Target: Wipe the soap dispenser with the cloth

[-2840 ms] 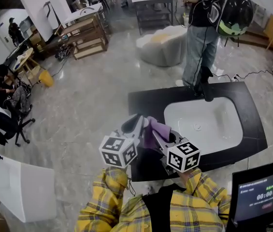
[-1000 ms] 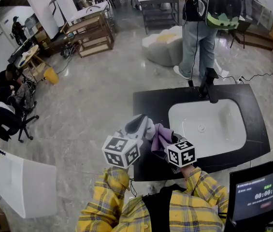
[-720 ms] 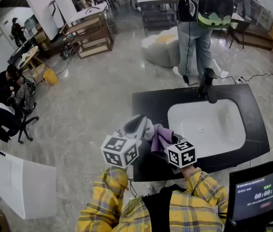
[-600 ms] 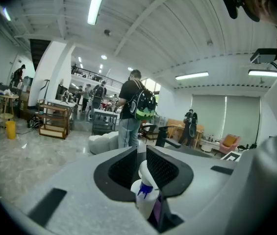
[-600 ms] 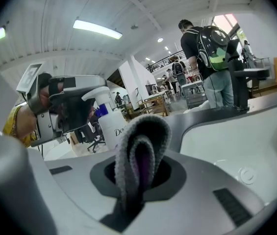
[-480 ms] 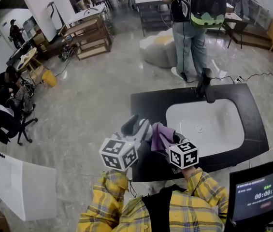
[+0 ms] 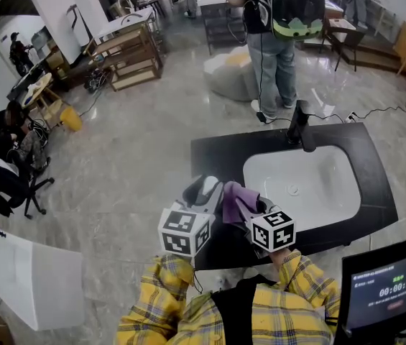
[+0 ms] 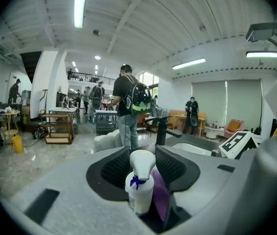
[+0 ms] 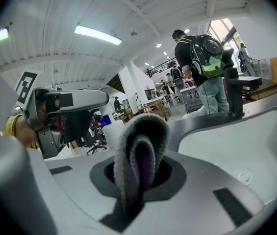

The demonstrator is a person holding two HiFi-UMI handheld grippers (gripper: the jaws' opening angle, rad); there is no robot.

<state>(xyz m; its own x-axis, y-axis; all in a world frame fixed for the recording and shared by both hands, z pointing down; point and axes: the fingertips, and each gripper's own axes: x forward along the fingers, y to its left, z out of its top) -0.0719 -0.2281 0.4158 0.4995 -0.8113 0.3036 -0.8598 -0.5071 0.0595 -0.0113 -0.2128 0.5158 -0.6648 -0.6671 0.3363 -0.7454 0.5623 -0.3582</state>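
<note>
Here, one soap dispenser and one cloth.

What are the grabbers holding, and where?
Right gripper pinches the purple cloth by its lower end. Left gripper: jaws have just been opening; soap dispenser stands between them, unclamped.

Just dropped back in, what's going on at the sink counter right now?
A person in a yellow plaid shirt works at the near-left corner of the black counter, beside the white sink, with a gripper in each hand. The right gripper is shut on a folded purple cloth. The soap dispenser stands upright between the jaws of the left gripper, which have just been opening and now stand apart from it. The cloth sits right beside the dispenser; contact is unclear.
</note>
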